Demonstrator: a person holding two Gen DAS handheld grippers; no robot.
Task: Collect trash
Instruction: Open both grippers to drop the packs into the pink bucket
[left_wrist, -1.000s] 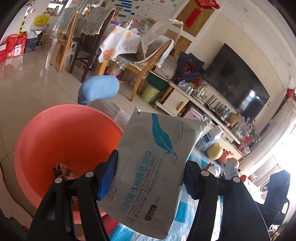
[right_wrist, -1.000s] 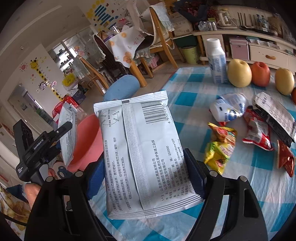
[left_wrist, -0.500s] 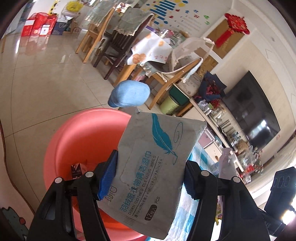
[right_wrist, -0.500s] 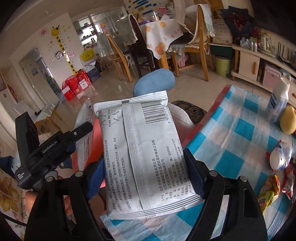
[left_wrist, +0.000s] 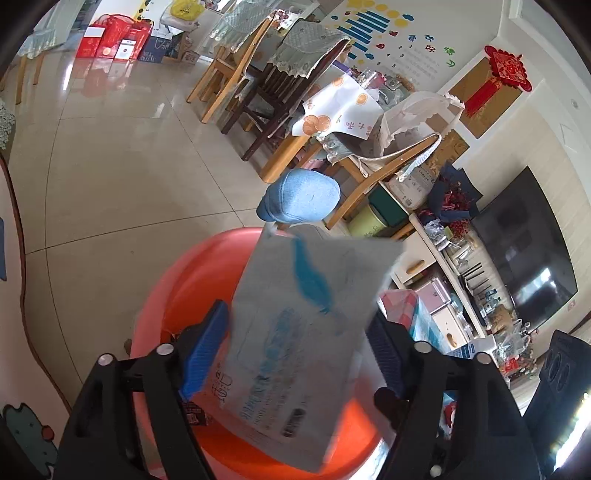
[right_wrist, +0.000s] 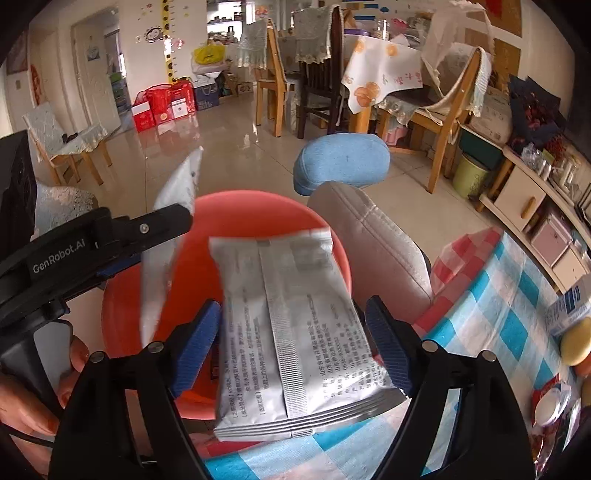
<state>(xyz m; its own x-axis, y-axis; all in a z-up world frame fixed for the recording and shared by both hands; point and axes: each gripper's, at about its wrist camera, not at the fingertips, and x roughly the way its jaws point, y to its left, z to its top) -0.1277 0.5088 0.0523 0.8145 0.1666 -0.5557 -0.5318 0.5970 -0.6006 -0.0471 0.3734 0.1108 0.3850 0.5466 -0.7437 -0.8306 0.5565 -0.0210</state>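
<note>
A grey wipes packet with a blue feather print (left_wrist: 295, 343) is blurred and tilted between the pads of my left gripper (left_wrist: 295, 350), over the orange basin (left_wrist: 192, 280). Its left pad stands apart from the packet. A silver packet with printed text (right_wrist: 295, 332) is blurred between the pads of my right gripper (right_wrist: 295, 347), with gaps on both sides, above the same basin (right_wrist: 258, 210). The left gripper and its packet also show in the right wrist view (right_wrist: 107, 243). Some trash lies in the basin bottom.
A blue-cushioned stool (right_wrist: 341, 162) and a grey chair back (right_wrist: 373, 251) stand behind the basin. The checked tablecloth (right_wrist: 509, 332) to the right holds fruit, a bottle and wrappers. Wooden chairs and a TV cabinet stand further back.
Both grippers have moved over the orange basin and their jaws have widened. Both packets, held firmly before, are now blurred and slipping downward toward the basin.
</note>
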